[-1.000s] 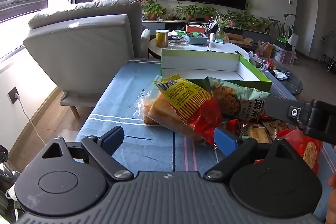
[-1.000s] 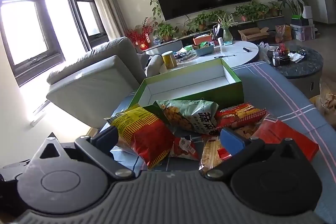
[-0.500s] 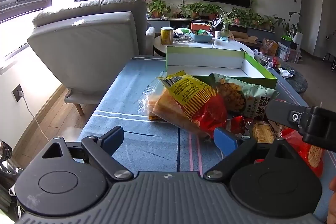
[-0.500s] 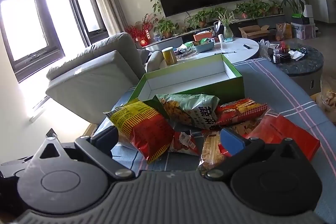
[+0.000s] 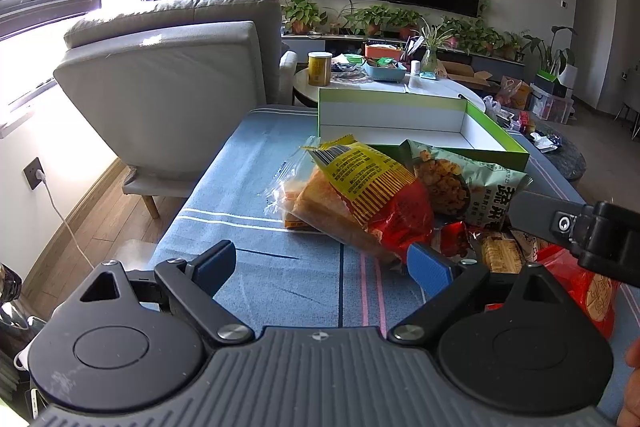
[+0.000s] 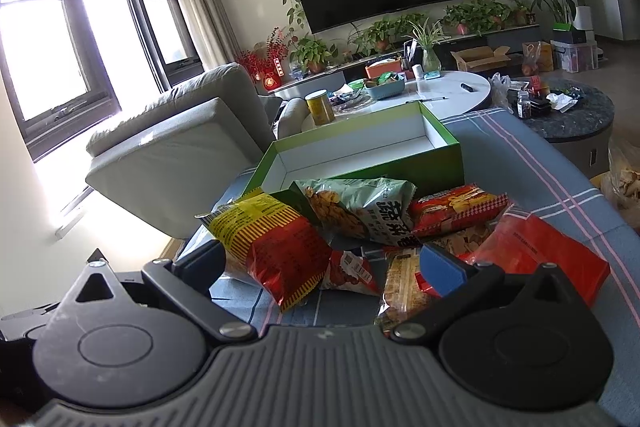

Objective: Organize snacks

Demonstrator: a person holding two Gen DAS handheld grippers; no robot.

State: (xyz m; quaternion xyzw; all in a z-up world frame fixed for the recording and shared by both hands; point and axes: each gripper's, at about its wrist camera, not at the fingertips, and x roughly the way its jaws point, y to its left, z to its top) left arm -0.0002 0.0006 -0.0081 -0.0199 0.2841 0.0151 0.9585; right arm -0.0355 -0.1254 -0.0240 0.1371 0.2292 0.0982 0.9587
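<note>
- Left gripper (image 5: pixel 322 263) and right gripper (image 6: pixel 328 259): jaws wide apart, empty.
- Snacks (image 6: pixel 360 223) piled on the blue cloth (image 5: pixel 248 195), just before the box (image 6: pixel 400 163).
- Yellow-red bag (image 6: pixel 276 247) lies lengthwise, yellow end toward the box.

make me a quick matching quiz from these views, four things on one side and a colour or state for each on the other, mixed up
Things:
1. gift box
2. chip bag
3. snack bag with printed characters
4. left gripper

Descriptions:
a. open, holding nothing
b. pale green
c. empty, white inside
d. yellow and red

Pairs: 1-c, 2-d, 3-b, 4-a
</note>
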